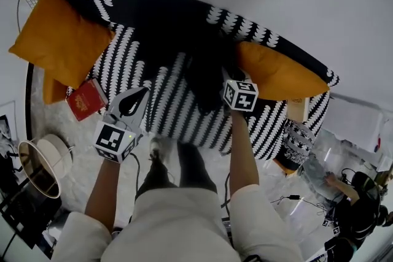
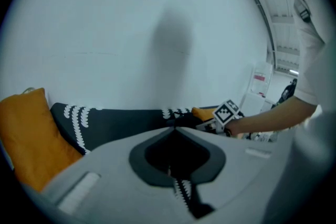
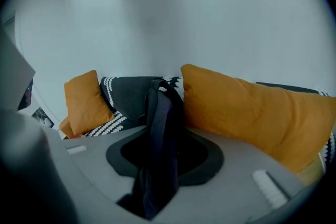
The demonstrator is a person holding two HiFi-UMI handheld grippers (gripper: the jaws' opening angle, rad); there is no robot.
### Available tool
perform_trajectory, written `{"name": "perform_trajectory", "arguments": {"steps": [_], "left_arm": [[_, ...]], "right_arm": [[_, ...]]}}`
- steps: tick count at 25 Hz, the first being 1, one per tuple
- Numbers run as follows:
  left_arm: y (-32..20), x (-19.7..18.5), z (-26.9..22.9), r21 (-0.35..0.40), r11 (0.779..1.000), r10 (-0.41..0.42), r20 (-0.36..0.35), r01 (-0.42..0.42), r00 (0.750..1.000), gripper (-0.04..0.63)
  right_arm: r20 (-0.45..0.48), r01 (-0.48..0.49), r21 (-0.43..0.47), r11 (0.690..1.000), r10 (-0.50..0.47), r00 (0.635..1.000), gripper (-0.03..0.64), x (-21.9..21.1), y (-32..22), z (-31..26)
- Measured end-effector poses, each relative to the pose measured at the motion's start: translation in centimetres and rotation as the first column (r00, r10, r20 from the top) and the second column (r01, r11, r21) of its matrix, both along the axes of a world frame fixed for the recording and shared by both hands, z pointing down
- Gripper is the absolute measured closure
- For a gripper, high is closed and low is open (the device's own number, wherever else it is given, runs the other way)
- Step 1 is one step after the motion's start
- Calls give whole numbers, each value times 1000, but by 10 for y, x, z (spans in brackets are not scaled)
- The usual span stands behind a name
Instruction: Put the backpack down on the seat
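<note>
Looking down in the head view, you have the backpack [image 1: 206,73] resting on the sofa seat [image 1: 163,104]; its own view shows the left gripper [image 2: 173,129] clenched empty, while the right gripper [image 3: 164,132] in its view stands slack around the strap [image 3: 160,107], leaving only withdrawal.

In the head view the black fabric backpack [image 1: 206,80] merges with the black-and-white patterned sofa [image 1: 153,101], so its outline cannot be traced. The right tool [image 1: 228,80] hides its jaws behind its marker cube [image 1: 239,95]. In the right gripper view the backpack's dark strap [image 3: 160,128] vanishes downward behind the tool's grey body. In the left gripper view the left tool [image 2: 173,131] covers most of the backpack.
</note>
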State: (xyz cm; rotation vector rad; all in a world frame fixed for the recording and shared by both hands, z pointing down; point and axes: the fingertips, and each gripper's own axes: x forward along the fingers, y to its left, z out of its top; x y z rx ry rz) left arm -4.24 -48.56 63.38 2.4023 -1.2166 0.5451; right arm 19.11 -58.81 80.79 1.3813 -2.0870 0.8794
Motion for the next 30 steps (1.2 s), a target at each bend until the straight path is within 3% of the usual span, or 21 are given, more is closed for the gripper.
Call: {"name": "perform_trajectory", "arguments": {"steps": [10,17,30], "left_arm": [[15,-9,-11,1,1000,-9,1,9,1000,592],[31,-8,-27,6,1000,-14,-28,15,1000,592],[73,-8,-60,58,998,33,-11,-32,999,592]], "right_arm": [[-49,-61,-54,997,59,997,390,22,37,-3],[-38,-87,-36,996,85,996,397,28,68,-27],[-35,-168,60,984,170,985,431,52,126,-101]]}}
